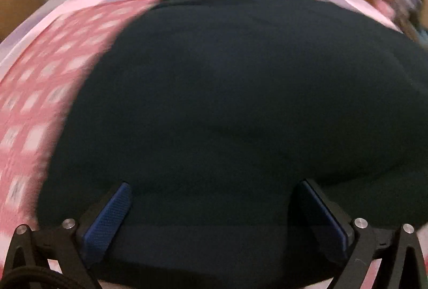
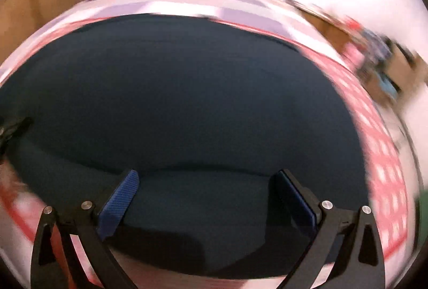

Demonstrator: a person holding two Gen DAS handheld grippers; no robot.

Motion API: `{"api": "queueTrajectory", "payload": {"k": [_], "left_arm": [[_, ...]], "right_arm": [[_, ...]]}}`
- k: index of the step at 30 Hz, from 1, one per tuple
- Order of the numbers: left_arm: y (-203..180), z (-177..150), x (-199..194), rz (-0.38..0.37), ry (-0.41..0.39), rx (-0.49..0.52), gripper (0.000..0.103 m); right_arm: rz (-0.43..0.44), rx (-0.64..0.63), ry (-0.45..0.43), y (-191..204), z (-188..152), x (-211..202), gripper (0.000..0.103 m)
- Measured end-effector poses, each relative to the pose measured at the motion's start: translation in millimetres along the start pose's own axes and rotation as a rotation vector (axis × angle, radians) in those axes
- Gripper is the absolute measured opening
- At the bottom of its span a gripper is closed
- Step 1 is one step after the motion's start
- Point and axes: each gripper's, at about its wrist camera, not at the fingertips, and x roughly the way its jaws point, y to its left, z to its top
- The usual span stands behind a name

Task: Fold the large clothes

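My left gripper [image 1: 214, 198] and right gripper [image 2: 206, 187] gape wide over the dark teal knit garment [image 1: 227, 101]; I should pinch its near edge evenly.

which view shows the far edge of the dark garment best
The right wrist view. There the dark garment shows its whole far edge as an arc against the pink checked sheet. The left wrist view shows the garment closer, its right side cut off by the frame.
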Motion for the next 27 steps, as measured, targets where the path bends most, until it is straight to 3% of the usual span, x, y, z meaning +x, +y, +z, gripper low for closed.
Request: {"api": "queueTrajectory", "payload": {"k": [2, 4, 5, 7, 10, 14, 15, 17, 18, 19, 22, 24, 27], "left_arm": [[15, 1, -5, 0.060, 0.001, 0.014, 0.103], [20, 9, -11, 0.067, 0.005, 0.025, 0.102], [17, 15, -15, 0.056, -0.001, 0.025, 0.102], [-1, 37, -25, -0.038, -0.047, 0.030, 0.102], [-55, 72, -16, -0.164, -0.076, 0.087, 0.102], [-129, 110, 32, -0.265, 0.000, 0.159, 0.103], [-137, 117, 47, -0.252, 0.025, 0.176, 0.103], [-134, 131, 73, -0.217, 0.043, 0.156, 0.103], [-124, 140, 82, -0.220, 0.043, 0.130, 0.103], [-114, 148, 88, -0.205, 0.042, 0.116, 0.103], [-84, 161, 97, -0.070, 0.031, 0.125, 0.103], [-58, 167, 109, -0.010, 0.055, 0.098, 0.103], [-36, 192, 122, 0.033, 0.071, 0.011, 0.103]], "right_arm": [[-0.034, 0.069, 0.030, -39, -5, 1, 0.103], [-0.080, 0.118, 0.069, -69, -6, 1, 0.103], [-0.104, 0.119, 0.068, -74, -3, -2, 0.103], [-0.127, 0.102, 0.031, -68, 8, -13, 0.103], [-0.003, 0.043, -0.017, -26, 39, -11, 0.103], [0.166, -0.089, -0.033, 46, 101, 14, 0.103], [0.199, -0.119, -0.027, 62, 115, 24, 0.103], [0.156, -0.194, 0.013, 80, 138, 52, 0.103], [0.205, -0.167, 0.029, 73, 148, 63, 0.103], [0.219, -0.133, 0.036, 62, 155, 71, 0.103], [0.073, -0.065, 0.055, 8, 170, 95, 0.103], [0.055, 0.046, 0.097, -40, 172, 112, 0.103], [-0.035, 0.147, 0.115, -73, 177, 112, 0.103]]}}
